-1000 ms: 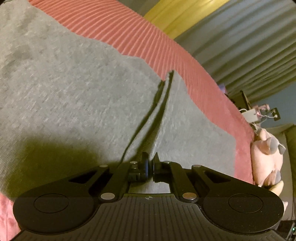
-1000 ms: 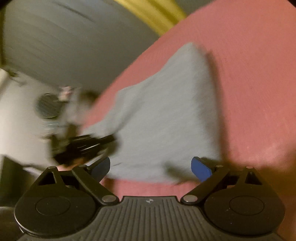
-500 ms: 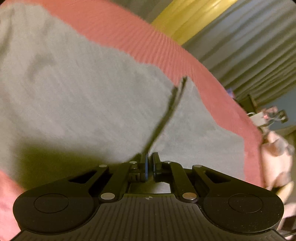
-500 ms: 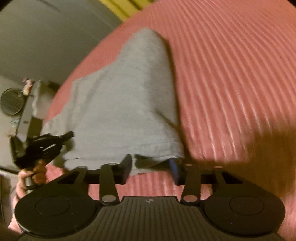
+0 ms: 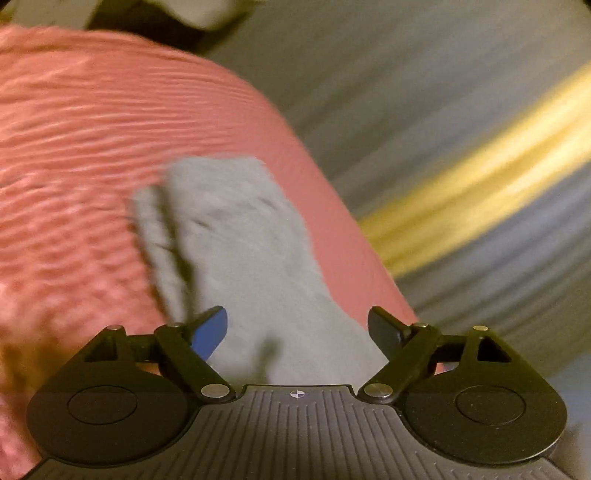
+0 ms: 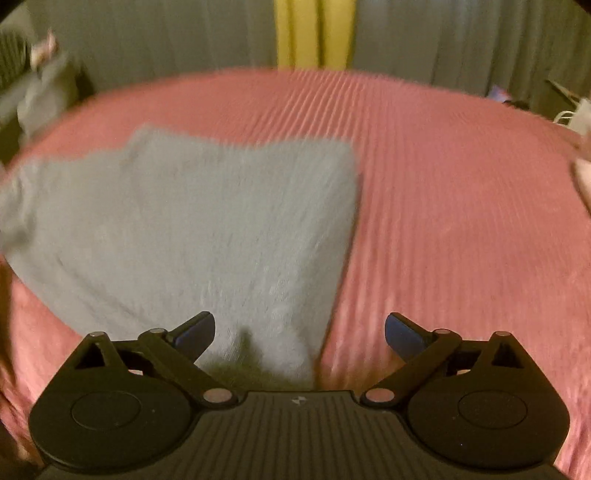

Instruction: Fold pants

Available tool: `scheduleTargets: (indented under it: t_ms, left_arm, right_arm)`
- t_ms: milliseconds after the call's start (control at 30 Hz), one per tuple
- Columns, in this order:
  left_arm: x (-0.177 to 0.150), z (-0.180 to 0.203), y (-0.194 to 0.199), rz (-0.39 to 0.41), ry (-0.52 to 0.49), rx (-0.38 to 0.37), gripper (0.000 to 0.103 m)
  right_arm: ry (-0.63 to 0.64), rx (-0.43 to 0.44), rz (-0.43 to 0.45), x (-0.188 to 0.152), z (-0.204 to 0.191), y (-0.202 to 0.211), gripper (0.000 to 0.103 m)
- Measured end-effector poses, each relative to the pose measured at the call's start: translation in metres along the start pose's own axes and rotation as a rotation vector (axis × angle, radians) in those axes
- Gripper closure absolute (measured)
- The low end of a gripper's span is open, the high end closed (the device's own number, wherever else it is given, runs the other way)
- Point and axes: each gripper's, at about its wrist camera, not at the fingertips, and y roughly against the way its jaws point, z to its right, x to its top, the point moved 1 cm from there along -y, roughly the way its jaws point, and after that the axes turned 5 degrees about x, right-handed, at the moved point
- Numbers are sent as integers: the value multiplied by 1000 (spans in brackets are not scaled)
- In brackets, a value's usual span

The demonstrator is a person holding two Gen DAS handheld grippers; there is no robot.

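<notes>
The grey pants point(image 6: 192, 229) lie folded on the pink ribbed bedspread point(image 6: 461, 206). In the left wrist view the pants point(image 5: 243, 251) run away from me as a narrow folded strip. My left gripper point(image 5: 297, 328) is open and empty just above the near end of the pants. My right gripper point(image 6: 299, 332) is open and empty, over the near right corner of the pants. Both views are motion-blurred.
Grey curtains with a yellow strip point(image 6: 314, 33) hang behind the bed. Dark clutter point(image 6: 40, 85) sits at the far left and small items point(image 6: 569, 110) at the far right edge of the bed.
My left gripper was shut on a fold of the pants; it has opened, let go and swung round. My right gripper, partly closed around the pants' edge half a second ago, has opened and pulled back.
</notes>
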Motion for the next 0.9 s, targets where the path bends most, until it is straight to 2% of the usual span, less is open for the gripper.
scheduleTargets:
  t_ms: [67, 133, 200, 233, 267, 333, 400, 500, 600, 700, 767, 833, 900]
  left_arm:
    - [10, -19, -4, 10, 75, 6, 16]
    - [16, -30, -13, -1, 126, -12, 17]
    - [19, -38, -23, -15, 150, 58, 20]
    - [20, -40, -26, -13, 144, 87, 21]
    - [21, -41, -28, -12, 129, 104, 21]
    - [21, -46, -33, -17, 123, 107, 21]
    - [19, -49, -40, -20, 152, 85, 21]
    - [22, -49, -48, -29, 177, 53, 27]
    - [28, -45, -64, -57, 163, 81, 27]
    - [30, -50, -80, -61, 159, 115, 35]
    - [30, -49, -79, -52, 181, 120, 51]
    - [28, -47, -76, -44, 177, 120, 73]
    - [26, -41, -64, -20, 160, 107, 79]
  right_arm:
    - [-1, 14, -57, -4, -9, -21, 4]
    - [-65, 38, -106, -14, -8, -34, 4]
    - [-191, 61, -124, -32, 2, -41, 4]
    - [-237, 81, -103, -39, 10, -39, 4]
    - [-239, 85, -92, -41, 14, -36, 4]
    - [-203, 67, -134, -39, 15, -33, 4]
    - [-152, 44, -147, -38, 13, -32, 4]
    - [-104, 24, -152, -43, 13, -34, 4]
    - [-50, -7, -200, -45, 9, -36, 4]
    - [37, -45, -205, -47, 2, -35, 4]
    - [62, -47, -197, -48, 3, -31, 4]
    - [66, -56, -191, -47, 6, -29, 4]
    - [58, -58, -184, -45, 7, -25, 4]
